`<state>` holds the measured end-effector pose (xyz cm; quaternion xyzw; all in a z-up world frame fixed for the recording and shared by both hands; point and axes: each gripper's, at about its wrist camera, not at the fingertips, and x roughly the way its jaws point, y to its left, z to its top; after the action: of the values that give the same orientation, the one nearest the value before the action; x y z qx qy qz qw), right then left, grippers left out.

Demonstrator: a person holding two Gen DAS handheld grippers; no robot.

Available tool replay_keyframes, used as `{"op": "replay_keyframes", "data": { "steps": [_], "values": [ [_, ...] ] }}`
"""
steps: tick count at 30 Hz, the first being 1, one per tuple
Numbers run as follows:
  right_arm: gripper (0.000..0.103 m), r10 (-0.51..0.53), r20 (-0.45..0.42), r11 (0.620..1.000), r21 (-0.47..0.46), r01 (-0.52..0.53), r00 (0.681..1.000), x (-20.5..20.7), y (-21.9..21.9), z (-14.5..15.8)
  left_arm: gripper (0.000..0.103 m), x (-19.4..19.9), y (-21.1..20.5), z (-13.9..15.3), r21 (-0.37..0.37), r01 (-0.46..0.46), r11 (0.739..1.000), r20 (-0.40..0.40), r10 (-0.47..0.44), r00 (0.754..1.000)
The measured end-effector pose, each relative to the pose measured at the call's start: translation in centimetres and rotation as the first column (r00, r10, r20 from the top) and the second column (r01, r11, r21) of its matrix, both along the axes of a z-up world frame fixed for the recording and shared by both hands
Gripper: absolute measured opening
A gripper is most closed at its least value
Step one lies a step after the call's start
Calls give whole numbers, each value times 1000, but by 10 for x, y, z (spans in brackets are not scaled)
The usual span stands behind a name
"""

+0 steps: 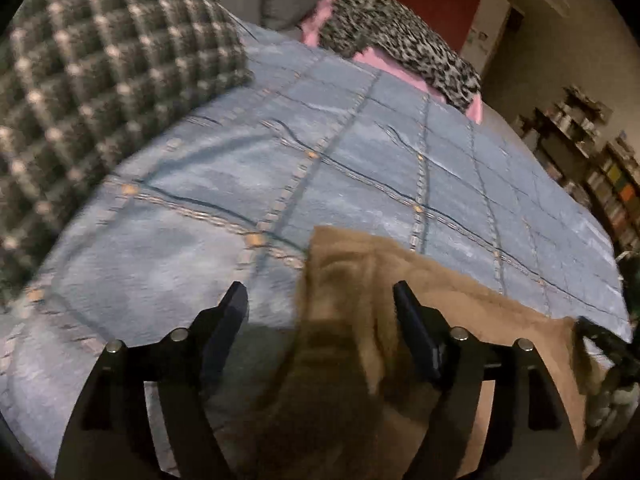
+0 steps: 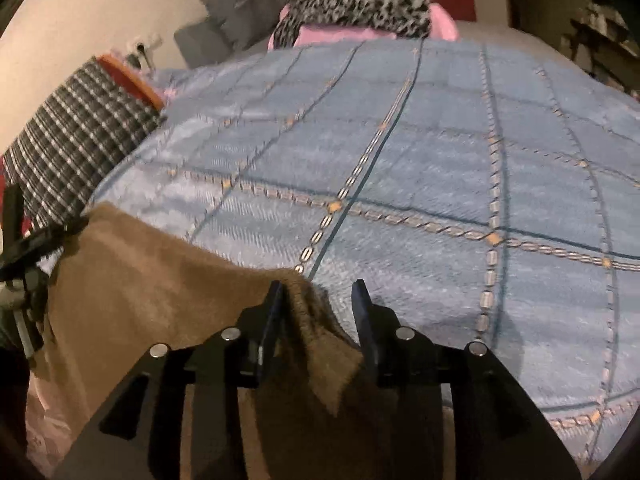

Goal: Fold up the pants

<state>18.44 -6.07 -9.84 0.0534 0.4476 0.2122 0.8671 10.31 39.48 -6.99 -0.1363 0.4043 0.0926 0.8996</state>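
Observation:
Brown fleece pants (image 1: 460, 300) lie at the near edge of a bed with a blue checked bedspread (image 1: 320, 140). My left gripper (image 1: 320, 300) is open, its jaws wide apart over the pants' left corner, which bunches between them. In the right wrist view the pants (image 2: 160, 280) spread to the left, and their right corner lies between the jaws of my right gripper (image 2: 318, 292), which is open. Each gripper shows at the edge of the other's view, the right gripper (image 1: 608, 344) and the left gripper (image 2: 24, 248).
A dark plaid garment (image 1: 100, 100) lies at the left of the bed. A leopard-print and pink pile (image 1: 400, 40) sits at the far end, with grey pillows (image 2: 240, 0) behind it. Shelves (image 1: 592, 152) stand to the right of the bed.

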Motion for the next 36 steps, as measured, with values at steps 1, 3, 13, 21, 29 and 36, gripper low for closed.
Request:
{"op": "replay_keyframes", "data": {
  "steps": [1,3,13,21,29,36],
  "values": [
    [41,-15,19,1000,-5,15,1000,-5,-5,6,78,-6,0,4,20,-9,1000,8,9,1000],
    [50,-34,51,999,-4,34,998,-15,-14,15,78,-19,-5,15,75,-30,997,23,28,999],
    [52,-181,121,982,-26,186,976,-86,-88,34,90,-44,-132,66,283,158,946,118,-198,973],
    [52,-440,211,873,-127,470,873,-162,-204,32,90,-49,-269,52,164,434,886,129,-456,881],
    [52,-658,208,723,-92,684,723,-225,-318,19,90,-50,-379,31,85,568,818,103,-575,812],
    [52,-711,221,666,-94,740,668,-237,-361,0,90,-59,-454,13,87,650,755,67,-655,753]
  ]
}}
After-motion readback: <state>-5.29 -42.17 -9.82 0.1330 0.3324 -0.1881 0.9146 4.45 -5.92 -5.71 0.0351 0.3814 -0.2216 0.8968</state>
